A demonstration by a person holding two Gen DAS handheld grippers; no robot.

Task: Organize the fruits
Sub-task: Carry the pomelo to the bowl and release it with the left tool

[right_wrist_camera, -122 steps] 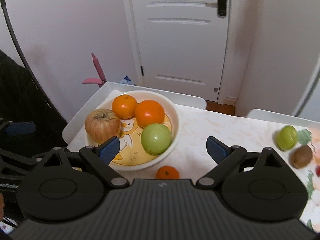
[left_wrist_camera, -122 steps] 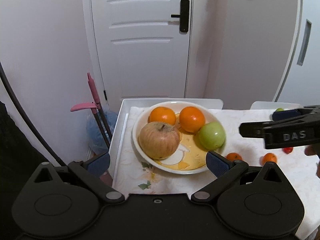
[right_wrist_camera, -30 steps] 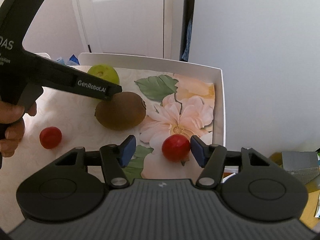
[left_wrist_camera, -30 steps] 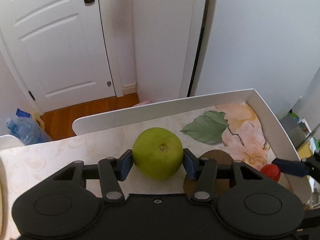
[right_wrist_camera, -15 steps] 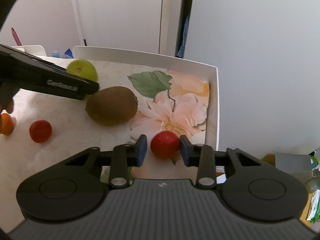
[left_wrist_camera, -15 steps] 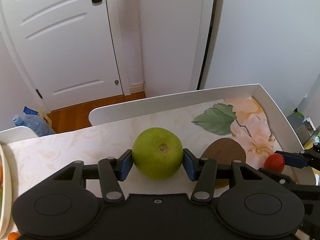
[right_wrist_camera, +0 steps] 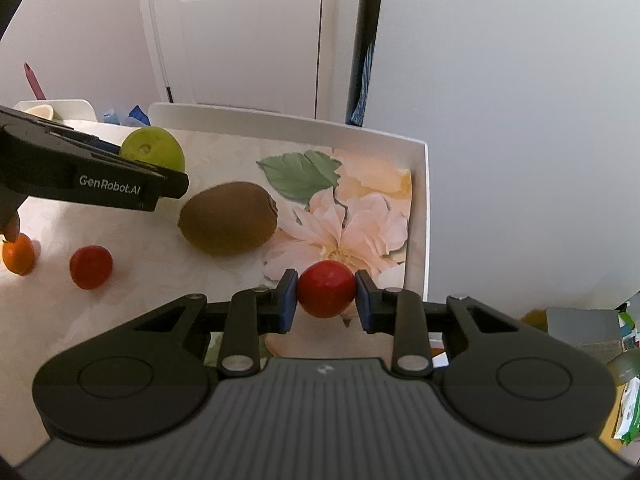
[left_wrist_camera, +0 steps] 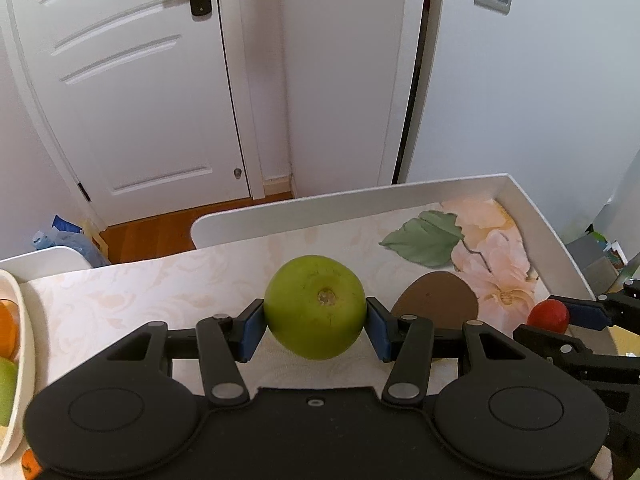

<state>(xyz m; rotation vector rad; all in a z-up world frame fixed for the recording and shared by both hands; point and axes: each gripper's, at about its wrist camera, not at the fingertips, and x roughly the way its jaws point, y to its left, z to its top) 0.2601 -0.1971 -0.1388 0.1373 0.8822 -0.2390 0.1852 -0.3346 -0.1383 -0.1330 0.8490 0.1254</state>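
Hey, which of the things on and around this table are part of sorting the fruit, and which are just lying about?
Job: green fruit in left gripper; red fruit in right gripper; kiwi; second red fruit; small orange; bowl.

Lying about: blue bag; pink handle; grey box.

A green fruit [left_wrist_camera: 315, 307] sits between blue-padded black fingers [left_wrist_camera: 252, 330]. The kiwi [right_wrist_camera: 228, 218] is brown, both tomatoes [right_wrist_camera: 326, 288] red, the small citrus [right_wrist_camera: 18, 254] orange. The bench [right_wrist_camera: 152, 248] is cream, with pink flowers and green leaves printed at its far right.
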